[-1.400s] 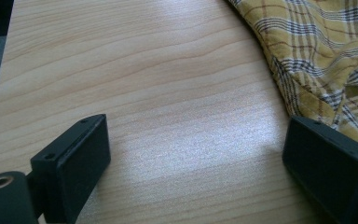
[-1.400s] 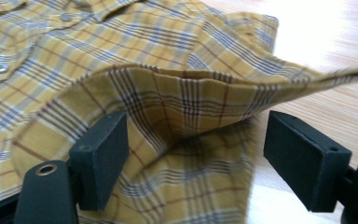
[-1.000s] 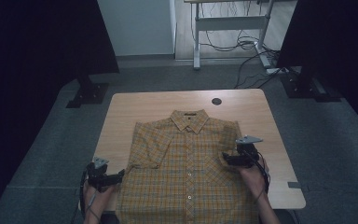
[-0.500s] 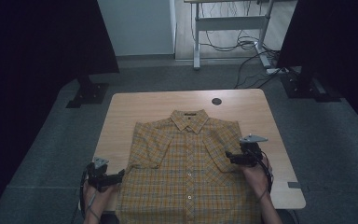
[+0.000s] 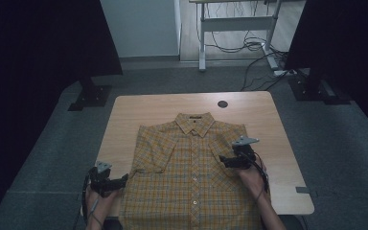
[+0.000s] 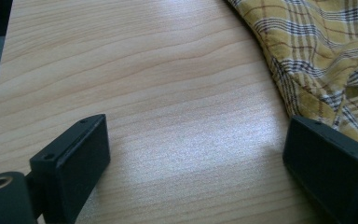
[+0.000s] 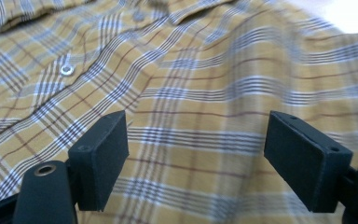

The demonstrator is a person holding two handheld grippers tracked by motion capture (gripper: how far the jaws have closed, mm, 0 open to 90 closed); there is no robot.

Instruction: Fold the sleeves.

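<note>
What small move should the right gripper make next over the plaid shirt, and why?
Probably lower the right gripper onto the plaid shirt and close. Its jaws stand open above flat cloth, holding nothing, while the left gripper waits open at the shirt's edge.

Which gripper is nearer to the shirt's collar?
Right. The right gripper hangs over the shirt near its chest, below the collar; the left gripper sits off the shirt's lower edge, over the table.

Both grippers black. Left gripper [image 5: 120,180] at seven o'clock and right gripper [image 5: 225,159] at four o'clock each carry a grey three-cornered plate and trail a dark cable. Jaw pads are flat, rectangular, matte, with small screw holes. Forearms are bare.
</note>
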